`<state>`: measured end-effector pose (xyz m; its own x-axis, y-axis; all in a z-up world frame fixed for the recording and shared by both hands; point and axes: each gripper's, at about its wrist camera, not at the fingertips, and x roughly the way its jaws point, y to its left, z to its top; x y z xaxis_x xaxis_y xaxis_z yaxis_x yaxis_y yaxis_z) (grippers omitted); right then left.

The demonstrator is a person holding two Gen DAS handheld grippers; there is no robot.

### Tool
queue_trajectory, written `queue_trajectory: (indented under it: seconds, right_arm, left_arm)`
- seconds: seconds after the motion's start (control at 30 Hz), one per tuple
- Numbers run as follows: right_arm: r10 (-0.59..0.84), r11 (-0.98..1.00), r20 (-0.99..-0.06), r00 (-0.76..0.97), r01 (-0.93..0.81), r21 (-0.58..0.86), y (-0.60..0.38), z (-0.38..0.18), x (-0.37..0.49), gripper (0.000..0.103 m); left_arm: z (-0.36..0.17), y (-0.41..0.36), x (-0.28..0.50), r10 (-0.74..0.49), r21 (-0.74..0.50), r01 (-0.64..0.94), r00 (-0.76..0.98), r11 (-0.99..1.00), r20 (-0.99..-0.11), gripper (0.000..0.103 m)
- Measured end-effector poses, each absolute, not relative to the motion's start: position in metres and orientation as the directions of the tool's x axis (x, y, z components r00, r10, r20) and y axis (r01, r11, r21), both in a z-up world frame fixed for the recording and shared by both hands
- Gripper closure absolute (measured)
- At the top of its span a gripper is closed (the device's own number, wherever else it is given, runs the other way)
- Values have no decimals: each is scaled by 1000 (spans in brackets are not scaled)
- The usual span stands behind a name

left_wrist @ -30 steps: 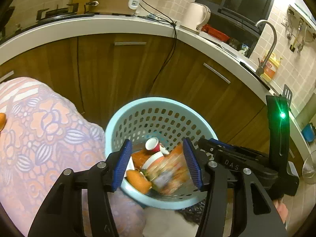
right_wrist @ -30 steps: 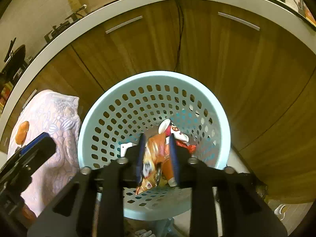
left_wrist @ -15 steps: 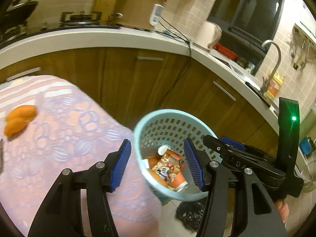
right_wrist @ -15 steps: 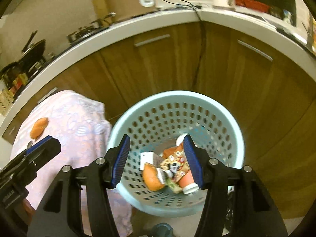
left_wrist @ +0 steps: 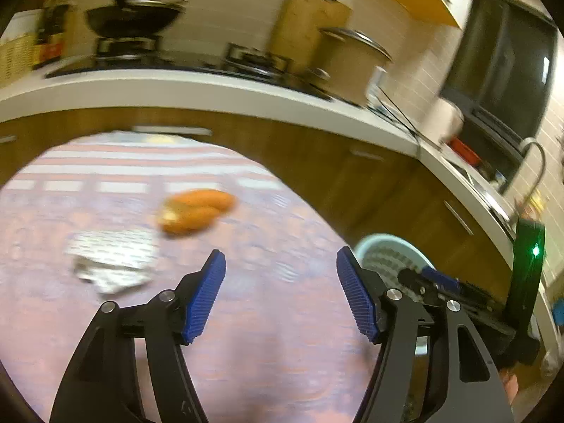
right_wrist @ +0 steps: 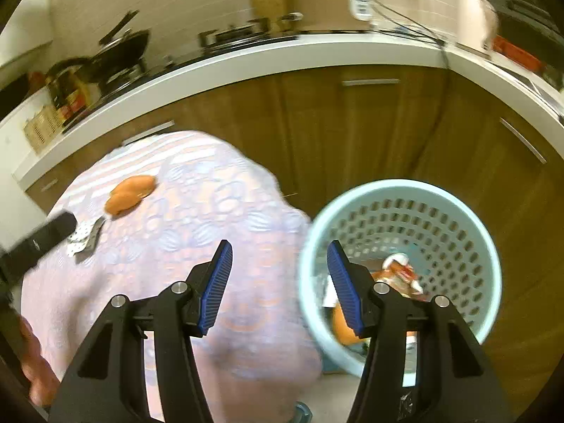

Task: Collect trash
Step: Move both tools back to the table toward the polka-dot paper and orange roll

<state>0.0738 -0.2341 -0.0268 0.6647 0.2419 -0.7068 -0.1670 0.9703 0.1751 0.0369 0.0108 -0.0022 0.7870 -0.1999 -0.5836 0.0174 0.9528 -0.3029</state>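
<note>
Both grippers, left gripper [left_wrist: 280, 292] and right gripper [right_wrist: 278, 283], are wide apart, holding nothing; orange peels [left_wrist: 195, 209] lie upper left, basket [right_wrist: 490, 264] right.

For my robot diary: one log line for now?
left gripper open | right gripper open | orange peel, wrapper on table | basket holds trash

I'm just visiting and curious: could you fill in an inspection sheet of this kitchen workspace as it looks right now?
Surface: table under a pink patterned cloth.
Job's things: orange peel and silvery wrapper on the cloth; blue basket beside the table, trash inside.
Clutter: nothing seen.
Grippers: left gripper and right gripper open, empty.
Cables: black cable on the counter.
Surroundings: wooden cabinets, wok, large pot, sink tap.
</note>
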Motion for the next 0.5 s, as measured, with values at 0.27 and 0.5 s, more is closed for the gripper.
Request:
queue_trajectory:
  seconds: [0.27, 0.5]
  right_arm:
    - [327, 943, -709, 625, -270, 196, -167, -42, 81, 48]
    - [344, 930, -724, 598, -322, 176, -119, -61, 88, 48]
  left_arm:
    - [-4, 86, 32, -65, -275, -133, 791, 952, -609, 38]
    - [-27, 123, 42, -7, -234, -196, 752, 952, -659, 38]
